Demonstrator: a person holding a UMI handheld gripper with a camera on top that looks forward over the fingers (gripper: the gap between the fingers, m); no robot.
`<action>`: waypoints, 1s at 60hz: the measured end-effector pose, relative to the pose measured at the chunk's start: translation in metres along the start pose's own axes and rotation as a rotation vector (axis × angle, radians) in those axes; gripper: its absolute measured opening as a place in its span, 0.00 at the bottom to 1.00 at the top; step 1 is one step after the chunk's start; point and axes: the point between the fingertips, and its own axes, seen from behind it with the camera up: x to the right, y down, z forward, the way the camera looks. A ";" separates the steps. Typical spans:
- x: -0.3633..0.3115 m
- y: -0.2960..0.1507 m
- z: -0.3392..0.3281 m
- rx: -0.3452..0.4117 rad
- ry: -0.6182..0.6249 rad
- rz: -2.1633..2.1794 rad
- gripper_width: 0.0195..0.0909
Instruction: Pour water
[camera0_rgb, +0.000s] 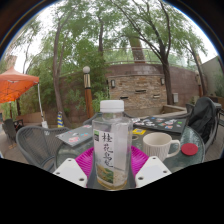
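A clear plastic bottle (111, 145) with a white cap and a label of dark characters stands upright between my fingers. My gripper (111, 165) is shut on the bottle, with the pink pads (84, 160) pressing its lower half from both sides. The bottle holds a little pale liquid at the bottom. A white cup (158, 146) sits on the glass table (40, 145) just right of the bottle and slightly beyond it. I cannot tell whether the bottle's base rests on the table.
A small red lid (189, 149) lies on the table right of the cup. Flat items (72, 136) lie at the table's far side. A dark chair (204, 120) stands to the right, an orange umbrella (14, 86) to the left, and a brick structure (135, 88) and trees beyond.
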 end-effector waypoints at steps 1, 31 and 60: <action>0.000 -0.003 0.003 -0.003 -0.011 0.053 0.41; 0.004 -0.099 0.017 -0.022 -0.482 1.753 0.41; 0.006 -0.124 -0.024 0.043 -0.551 2.094 0.41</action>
